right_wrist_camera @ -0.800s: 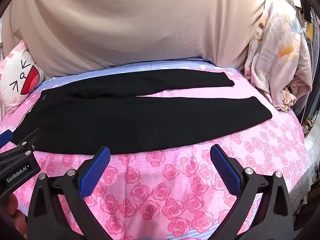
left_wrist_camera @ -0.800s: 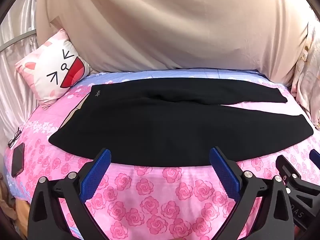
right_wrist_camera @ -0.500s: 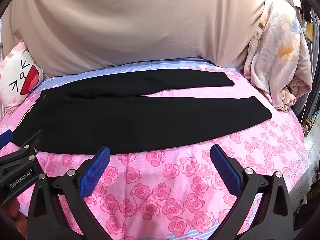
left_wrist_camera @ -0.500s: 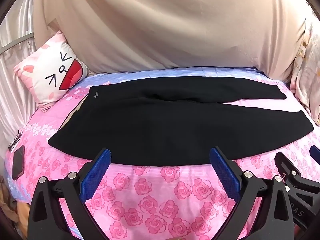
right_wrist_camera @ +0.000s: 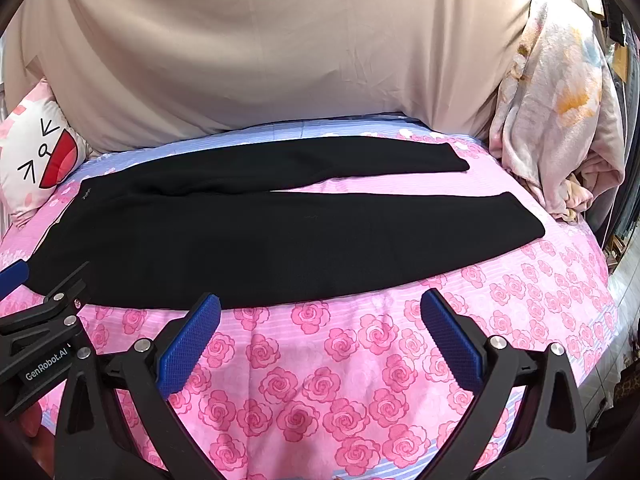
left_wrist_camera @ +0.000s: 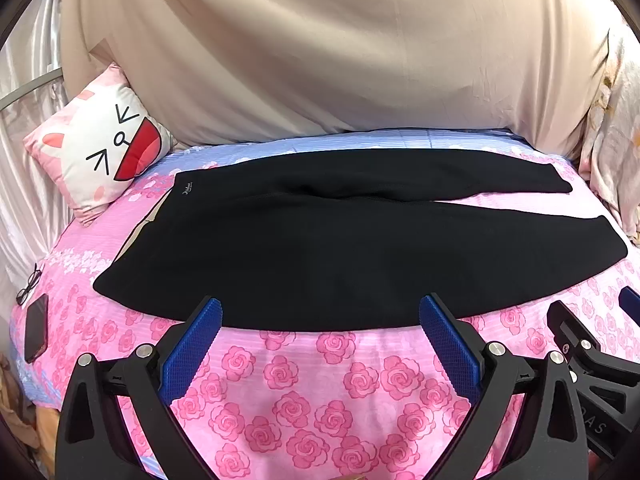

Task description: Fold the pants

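Black pants (left_wrist_camera: 340,248) lie flat on the pink rose bedsheet (left_wrist_camera: 320,380), waistband at the left, both legs stretching right and parted in a narrow V. They also show in the right wrist view (right_wrist_camera: 280,236). My left gripper (left_wrist_camera: 320,312) is open and empty, hovering at the pants' near edge around the hip. My right gripper (right_wrist_camera: 320,308) is open and empty, just in front of the near leg's edge. Each gripper shows at the side of the other's view: the right one (left_wrist_camera: 600,344), the left one (right_wrist_camera: 36,320).
A cat-face pillow (left_wrist_camera: 104,152) leans at the back left. A beige sheet (left_wrist_camera: 340,52) hangs behind the bed. A phone (left_wrist_camera: 36,328) and glasses (left_wrist_camera: 30,284) lie at the left bed edge. A bundled floral blanket (right_wrist_camera: 556,120) sits at the right.
The left gripper has risen slightly and edged back, so the pants sit a little lower in its view. The right gripper has barely moved. Both jaws stay open.
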Available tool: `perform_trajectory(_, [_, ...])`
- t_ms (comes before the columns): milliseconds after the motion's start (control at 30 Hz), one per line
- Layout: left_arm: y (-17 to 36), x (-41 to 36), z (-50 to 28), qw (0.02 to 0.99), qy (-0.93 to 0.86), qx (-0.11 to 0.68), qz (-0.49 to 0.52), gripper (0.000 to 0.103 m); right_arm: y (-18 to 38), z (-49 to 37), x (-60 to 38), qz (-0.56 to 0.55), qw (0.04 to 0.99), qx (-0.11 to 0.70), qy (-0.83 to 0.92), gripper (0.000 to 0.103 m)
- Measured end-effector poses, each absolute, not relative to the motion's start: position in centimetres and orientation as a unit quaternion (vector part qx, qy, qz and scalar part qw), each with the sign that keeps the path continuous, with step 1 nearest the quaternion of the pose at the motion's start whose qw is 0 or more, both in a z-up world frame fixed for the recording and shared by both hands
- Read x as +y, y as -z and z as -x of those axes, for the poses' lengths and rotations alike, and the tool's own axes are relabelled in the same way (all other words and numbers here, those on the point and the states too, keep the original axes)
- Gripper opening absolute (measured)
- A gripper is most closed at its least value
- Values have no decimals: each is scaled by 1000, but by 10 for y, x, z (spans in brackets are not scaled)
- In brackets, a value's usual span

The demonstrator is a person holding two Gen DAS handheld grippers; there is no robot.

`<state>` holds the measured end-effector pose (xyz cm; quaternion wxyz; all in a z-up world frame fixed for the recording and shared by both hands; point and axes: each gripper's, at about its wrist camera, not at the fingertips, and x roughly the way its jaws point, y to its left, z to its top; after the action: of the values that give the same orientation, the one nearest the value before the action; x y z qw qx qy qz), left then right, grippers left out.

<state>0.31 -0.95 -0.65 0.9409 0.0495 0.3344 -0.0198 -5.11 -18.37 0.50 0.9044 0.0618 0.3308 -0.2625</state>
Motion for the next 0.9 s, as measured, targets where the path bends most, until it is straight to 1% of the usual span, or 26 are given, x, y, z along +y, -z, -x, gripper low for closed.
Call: perform_trajectory(900, [7,-11,-5,939,19,340,-56,97,-2,48,-187,-64,903,335,262,98])
